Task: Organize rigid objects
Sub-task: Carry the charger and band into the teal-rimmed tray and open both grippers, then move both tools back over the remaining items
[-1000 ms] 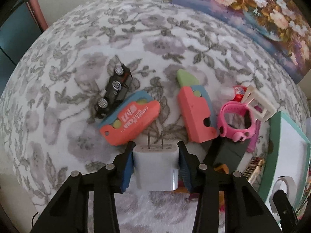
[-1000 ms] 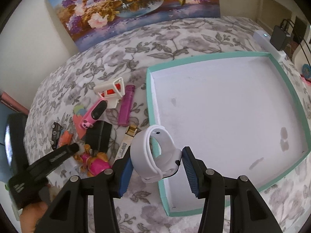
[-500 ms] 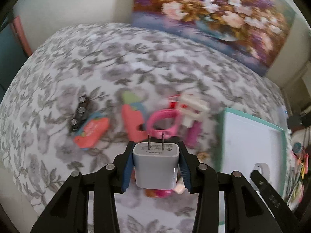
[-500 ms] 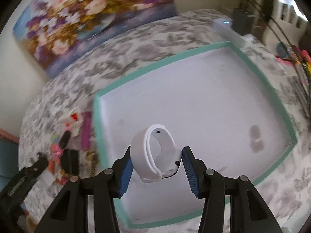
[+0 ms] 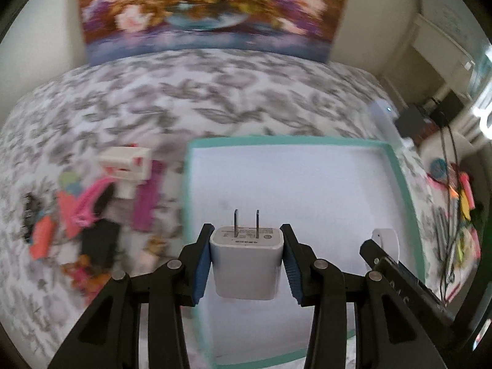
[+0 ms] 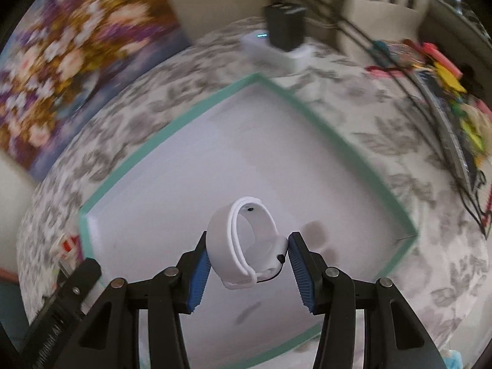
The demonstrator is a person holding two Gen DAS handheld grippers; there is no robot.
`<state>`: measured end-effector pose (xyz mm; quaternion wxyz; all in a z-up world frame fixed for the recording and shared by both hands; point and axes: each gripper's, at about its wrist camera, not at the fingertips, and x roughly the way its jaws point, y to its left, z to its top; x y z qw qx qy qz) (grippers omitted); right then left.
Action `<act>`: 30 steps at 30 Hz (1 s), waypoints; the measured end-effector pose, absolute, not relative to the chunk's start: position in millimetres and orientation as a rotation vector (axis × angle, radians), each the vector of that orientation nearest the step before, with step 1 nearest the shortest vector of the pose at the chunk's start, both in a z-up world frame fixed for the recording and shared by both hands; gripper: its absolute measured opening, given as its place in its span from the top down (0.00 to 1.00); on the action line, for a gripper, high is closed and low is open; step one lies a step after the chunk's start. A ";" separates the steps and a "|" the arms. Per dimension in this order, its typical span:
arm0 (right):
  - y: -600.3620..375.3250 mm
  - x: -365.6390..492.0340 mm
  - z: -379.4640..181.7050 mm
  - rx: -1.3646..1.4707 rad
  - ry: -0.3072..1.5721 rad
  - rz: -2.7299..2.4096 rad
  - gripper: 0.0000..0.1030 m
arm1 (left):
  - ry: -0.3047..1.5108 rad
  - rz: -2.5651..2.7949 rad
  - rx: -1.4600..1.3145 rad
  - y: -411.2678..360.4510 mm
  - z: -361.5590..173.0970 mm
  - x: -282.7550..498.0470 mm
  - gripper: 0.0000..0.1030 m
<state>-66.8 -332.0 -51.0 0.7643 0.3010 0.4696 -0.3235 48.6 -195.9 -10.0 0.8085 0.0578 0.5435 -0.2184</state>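
My left gripper is shut on a white plug adapter, prongs pointing away, held above the left part of a white tray with a teal rim. My right gripper is shut on a white wristband, held over the middle of the same tray. The tray's floor looks bare. In the left wrist view the right gripper's finger and the wristband show at lower right.
A blurred heap of small objects lies left of the tray: a white and red piece, a purple bar, a pink band, a black block. A flower painting leans at the back. Cables and coloured clips lie right of the tray.
Both grippers have swung rightward from the heap to above the tray, each rolling as it went. Each keeps its grip: adapter in the left, wristband in the right.
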 end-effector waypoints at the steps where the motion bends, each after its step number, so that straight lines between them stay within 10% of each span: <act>1: -335.2 -69.2 -51.9 0.658 1.019 -0.714 0.49 | 1.171 -0.478 0.125 -199.0 -13.7 46.9 0.57; 14: -334.8 -69.9 -46.5 0.620 1.019 -0.732 0.47 | 1.180 -0.496 0.155 -206.2 -22.0 38.0 0.56; 30: -312.5 -57.4 -37.5 0.558 1.034 -0.659 0.06 | 1.200 -0.235 0.032 -123.1 -7.6 75.0 0.16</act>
